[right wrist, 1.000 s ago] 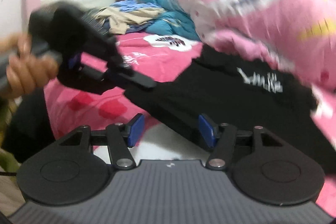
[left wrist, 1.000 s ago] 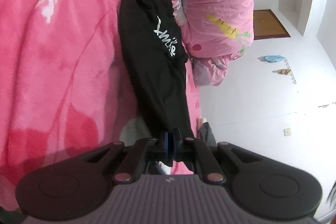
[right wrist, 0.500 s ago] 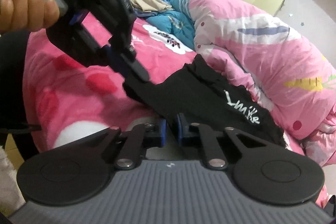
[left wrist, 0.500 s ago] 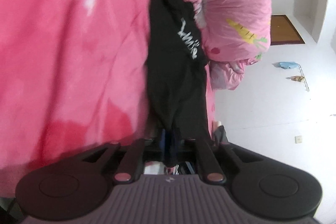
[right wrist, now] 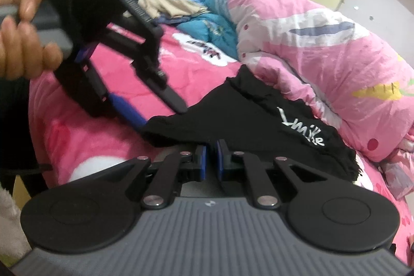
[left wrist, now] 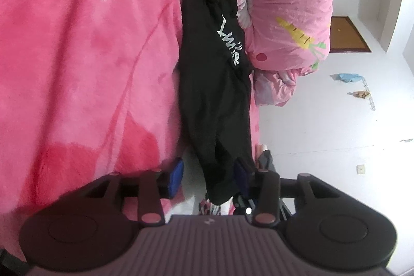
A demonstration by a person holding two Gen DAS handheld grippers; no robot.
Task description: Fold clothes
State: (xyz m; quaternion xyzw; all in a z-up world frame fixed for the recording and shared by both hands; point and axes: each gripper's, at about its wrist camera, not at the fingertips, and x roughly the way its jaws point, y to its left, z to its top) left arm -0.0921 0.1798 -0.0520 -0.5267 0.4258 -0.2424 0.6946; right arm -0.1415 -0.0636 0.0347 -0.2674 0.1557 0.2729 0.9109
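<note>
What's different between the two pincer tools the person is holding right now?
The left gripper is open, its jaws having just been opening, and the black garment hangs loose between its blue pads. The right gripper has just closed and pinches the garment's edge. The left one looks along the garment's length, while the right one faces its side. Both are black with blue pads.

White handwritten-style lettering on the black garment (right wrist: 258,120) lying on the pink bed cover (right wrist: 196,71) near its edge reads roughly "Smile", seen in both wrist views, while dark print on a white patch of the cover farther up the bed is too blurred to read.
</note>
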